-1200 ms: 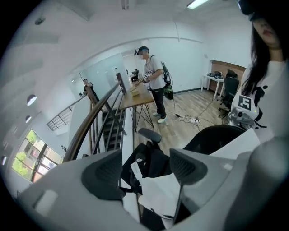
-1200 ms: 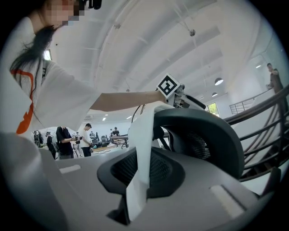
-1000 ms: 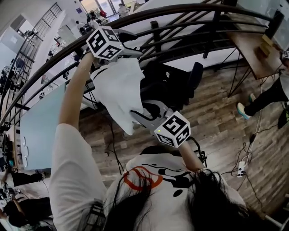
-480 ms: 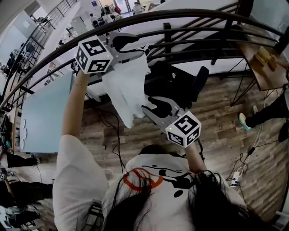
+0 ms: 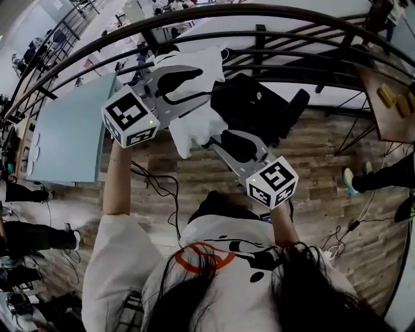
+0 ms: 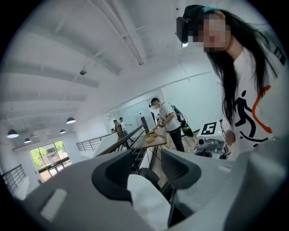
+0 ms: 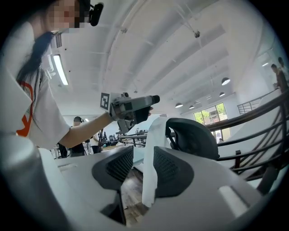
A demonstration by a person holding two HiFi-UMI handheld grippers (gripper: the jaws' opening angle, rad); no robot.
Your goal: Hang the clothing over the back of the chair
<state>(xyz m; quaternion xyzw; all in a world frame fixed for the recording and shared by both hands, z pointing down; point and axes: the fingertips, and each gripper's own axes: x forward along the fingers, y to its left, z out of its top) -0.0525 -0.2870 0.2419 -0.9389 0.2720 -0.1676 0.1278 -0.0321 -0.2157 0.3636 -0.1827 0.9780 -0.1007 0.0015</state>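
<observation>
Above the black chair (image 5: 258,109) beside the railing (image 5: 272,11), we hold the white clothing (image 5: 193,127) up in the air between both grippers. It is not laid over the chair back yet. From the head view cloth and chair overlap, so we can't tell whether they touch.

Left gripper (image 5: 206,79): the jaws have just been closing and now stand part way apart. A bunched fold of the clothing sits low between them against one pad, with a dark gap beside the other pad, so we see no pinch. In the head view more cloth drapes over the upper jaw and hides its tip.

Right gripper (image 5: 219,139): the jaws also stand part way apart. A narrow strip of the clothing hangs down along the pad on the chair's side, and a sliver of wood floor (image 7: 131,191) shows between the strip and the other pad.

The chair's seat and base are hidden under cloth and grippers; only the back shows. Our own head and shoulders block the bottom of the head view. The people (image 6: 165,119) in the background are small and hard to make out. A dark shape sits behind the fold in the left gripper view; we can't tell what it is.
</observation>
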